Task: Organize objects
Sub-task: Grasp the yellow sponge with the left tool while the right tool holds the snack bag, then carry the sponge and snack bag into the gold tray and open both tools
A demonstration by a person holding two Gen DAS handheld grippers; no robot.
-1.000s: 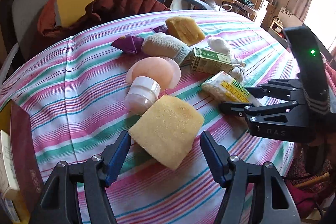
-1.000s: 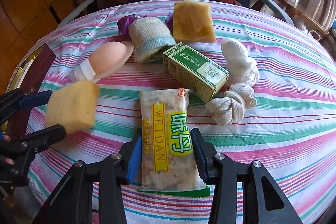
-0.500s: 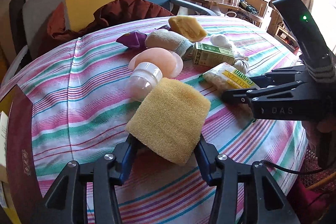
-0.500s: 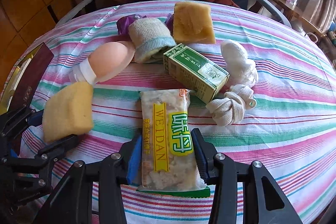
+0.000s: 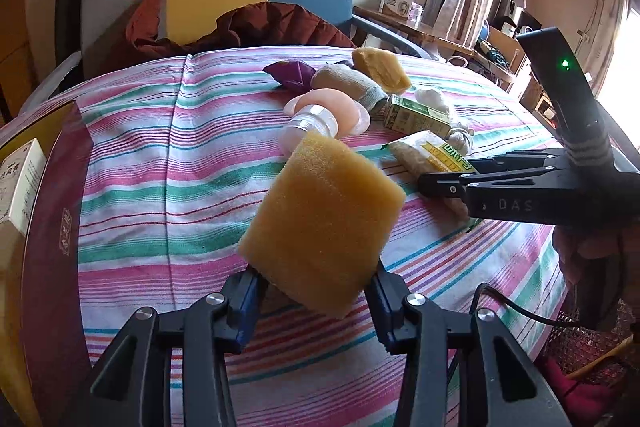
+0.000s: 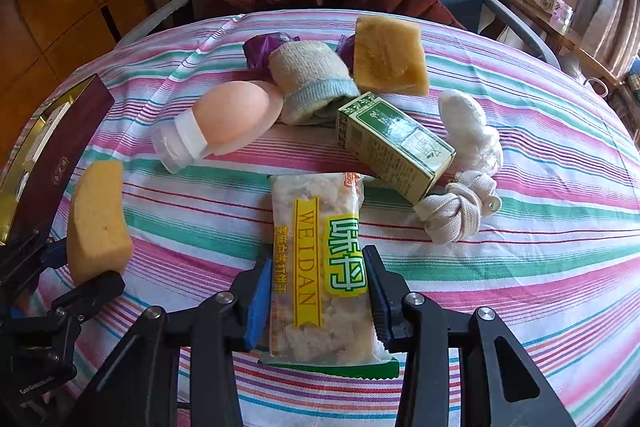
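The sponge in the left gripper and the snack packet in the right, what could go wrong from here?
1. The left gripper pinches only the bottom edge of the sponge; being soft, it may slip out.
2. The right gripper holds the snack packet, which lies close to the green box and cloth knot; lifting it may drag them.

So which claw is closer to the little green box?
Right. The right claw holds the snack packet just in front of the green box; the left claw, holding a yellow sponge, is farther off.

The right gripper (image 6: pixel 316 291) fingers (image 6: pixel 258 291) clamp the snack packet (image 6: pixel 320 263) on the striped tablecloth (image 6: pixel 520 227).
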